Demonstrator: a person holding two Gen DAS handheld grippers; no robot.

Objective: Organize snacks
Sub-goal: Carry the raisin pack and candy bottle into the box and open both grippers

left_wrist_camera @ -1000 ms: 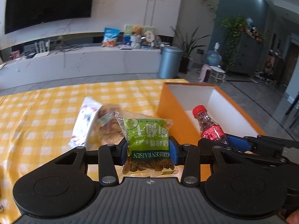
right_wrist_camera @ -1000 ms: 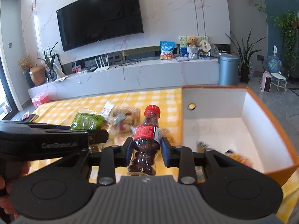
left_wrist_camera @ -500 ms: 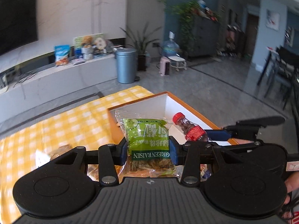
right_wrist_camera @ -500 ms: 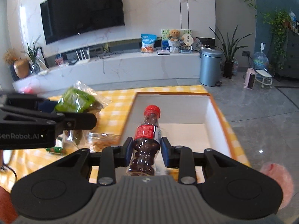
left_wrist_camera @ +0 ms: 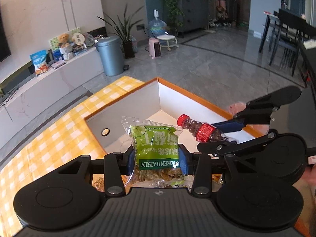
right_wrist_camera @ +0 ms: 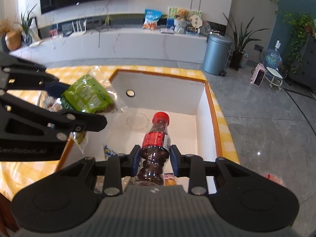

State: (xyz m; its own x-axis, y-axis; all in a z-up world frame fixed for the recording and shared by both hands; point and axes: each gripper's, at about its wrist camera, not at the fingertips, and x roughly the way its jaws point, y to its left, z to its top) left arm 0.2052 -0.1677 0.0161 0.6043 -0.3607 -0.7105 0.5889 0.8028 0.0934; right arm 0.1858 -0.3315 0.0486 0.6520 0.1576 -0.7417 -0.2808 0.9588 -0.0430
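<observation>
Both of my grippers have swung away from the open tablecloth since a second ago and now hang over the orange-rimmed box (right_wrist_camera: 211, 100), each carrying its snack with it. My left gripper (left_wrist_camera: 157, 159) is clamped on a green raisin packet (left_wrist_camera: 156, 146), its blue pads (left_wrist_camera: 131, 161) pressing the packet's two sides. The packet stands upright between them with its "GREEN RAISIN" lettering upside down, held above the box's near left corner. From the right wrist camera the same packet (right_wrist_camera: 87, 96) appears tilted, over the box's left rim.

My right gripper (right_wrist_camera: 154, 159) is clamped on a small cola bottle (right_wrist_camera: 155, 148), gripping its dark lower body just below the red label. The red cap points forward, away from me, over the white floor of the box. In the left wrist view the bottle (left_wrist_camera: 199, 129) lies at a slant, cap toward the left, to the right of the raisin packet and apart from it.

The box sits on a yellow checked tablecloth (left_wrist_camera: 55, 136), at the table's corner. Its white inner wall has a round hole (right_wrist_camera: 130, 93). A few wrapped snacks (right_wrist_camera: 109, 150) already lie on the box floor near my grippers, mostly hidden behind them.
</observation>
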